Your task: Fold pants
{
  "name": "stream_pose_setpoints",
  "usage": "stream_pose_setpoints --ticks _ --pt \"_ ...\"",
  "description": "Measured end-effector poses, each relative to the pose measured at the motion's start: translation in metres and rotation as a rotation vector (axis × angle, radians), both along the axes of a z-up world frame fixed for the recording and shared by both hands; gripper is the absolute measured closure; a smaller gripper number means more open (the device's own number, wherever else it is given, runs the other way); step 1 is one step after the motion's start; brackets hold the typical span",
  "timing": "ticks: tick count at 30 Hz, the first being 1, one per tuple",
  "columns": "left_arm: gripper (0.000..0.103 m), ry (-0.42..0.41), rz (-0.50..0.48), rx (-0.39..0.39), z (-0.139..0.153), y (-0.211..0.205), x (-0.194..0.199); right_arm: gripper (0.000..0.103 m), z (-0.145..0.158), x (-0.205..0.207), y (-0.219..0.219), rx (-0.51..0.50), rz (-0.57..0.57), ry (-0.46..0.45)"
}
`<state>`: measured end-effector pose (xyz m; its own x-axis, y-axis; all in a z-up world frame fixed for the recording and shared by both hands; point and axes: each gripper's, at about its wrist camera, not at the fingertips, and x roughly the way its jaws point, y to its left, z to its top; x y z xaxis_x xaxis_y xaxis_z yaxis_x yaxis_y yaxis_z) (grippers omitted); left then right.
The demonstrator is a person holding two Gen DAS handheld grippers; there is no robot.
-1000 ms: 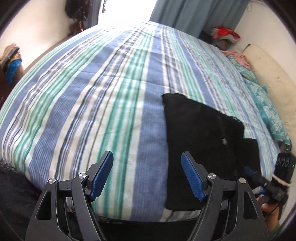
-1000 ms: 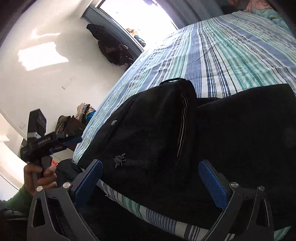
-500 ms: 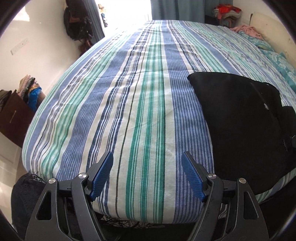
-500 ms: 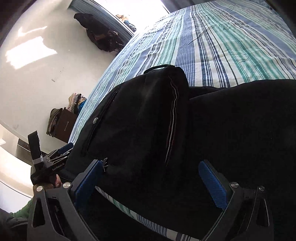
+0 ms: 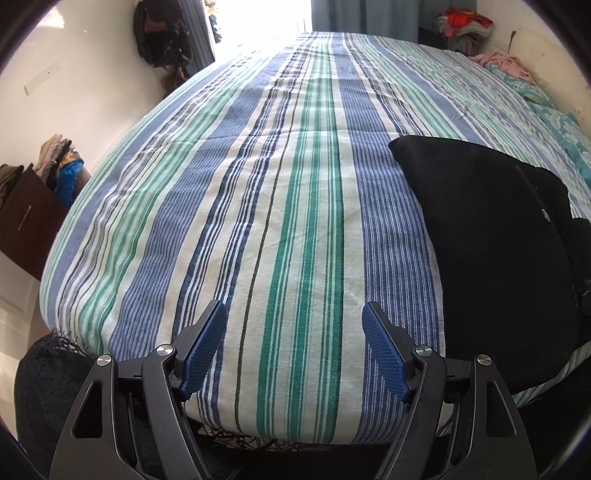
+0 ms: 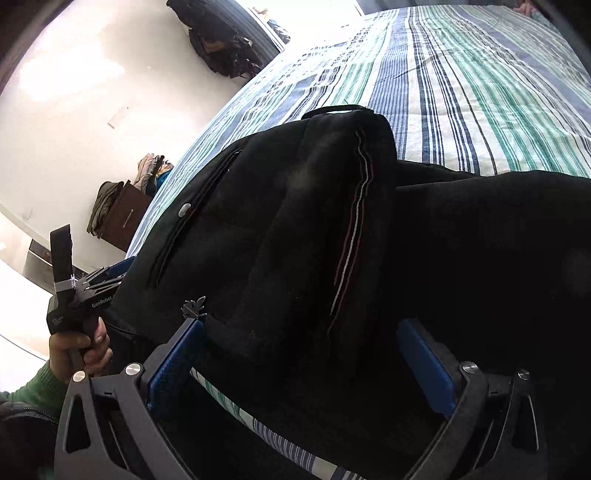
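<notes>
Black pants [image 5: 495, 236] lie folded near the bed's front right edge. In the right wrist view the pants [image 6: 288, 229] fill the frame, with a pocket snap and a thin red and white side stripe. My left gripper [image 5: 293, 350] is open and empty over the bare striped bedspread [image 5: 295, 184], left of the pants. My right gripper [image 6: 301, 354] is open, its blue pads on either side of the folded pants' near edge, not closed on it. The left gripper also shows in the right wrist view [image 6: 85, 291], held by a hand at the bed's edge.
The bed has a blue, green and white striped cover. A dark wooden cabinet [image 5: 26, 221] with stacked clothes stands left of the bed. Teal pillows [image 5: 565, 133] and a clothes pile [image 5: 465, 26] lie at the far right. A dark bag hangs by the window [image 5: 162, 33].
My left gripper has swung left, away from the pants, over bare bedspread. My right gripper has moved closer to the pants' near edge. Both stay open.
</notes>
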<state>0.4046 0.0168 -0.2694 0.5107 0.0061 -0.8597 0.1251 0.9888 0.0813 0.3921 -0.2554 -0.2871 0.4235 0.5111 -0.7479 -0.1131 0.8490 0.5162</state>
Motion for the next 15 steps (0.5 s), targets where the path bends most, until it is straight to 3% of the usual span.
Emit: stream_pose_setpoints --ticks 2,3,4,8,14,15 --pt "0.025 0.011 0.009 -0.012 -0.002 0.002 0.001 0.004 0.001 0.002 -0.005 0.068 -0.012 0.01" --pt "0.025 0.016 0.012 -0.016 -0.003 0.002 0.002 0.016 0.001 0.006 -0.007 0.146 -0.01 0.013" --pt "0.025 0.021 0.015 -0.02 -0.004 0.003 0.002 0.018 0.001 0.011 -0.007 0.212 -0.005 0.022" --pt "0.025 0.022 0.017 -0.02 -0.005 0.004 0.003 0.023 -0.006 0.028 0.003 0.136 0.014 0.075" --pt "0.025 0.038 0.044 -0.052 -0.007 0.012 0.006 0.026 -0.009 0.025 0.001 0.146 -0.055 0.071" --pt "0.025 0.045 0.049 -0.063 -0.007 0.013 0.007 0.037 -0.007 0.025 0.003 0.135 -0.055 0.071"
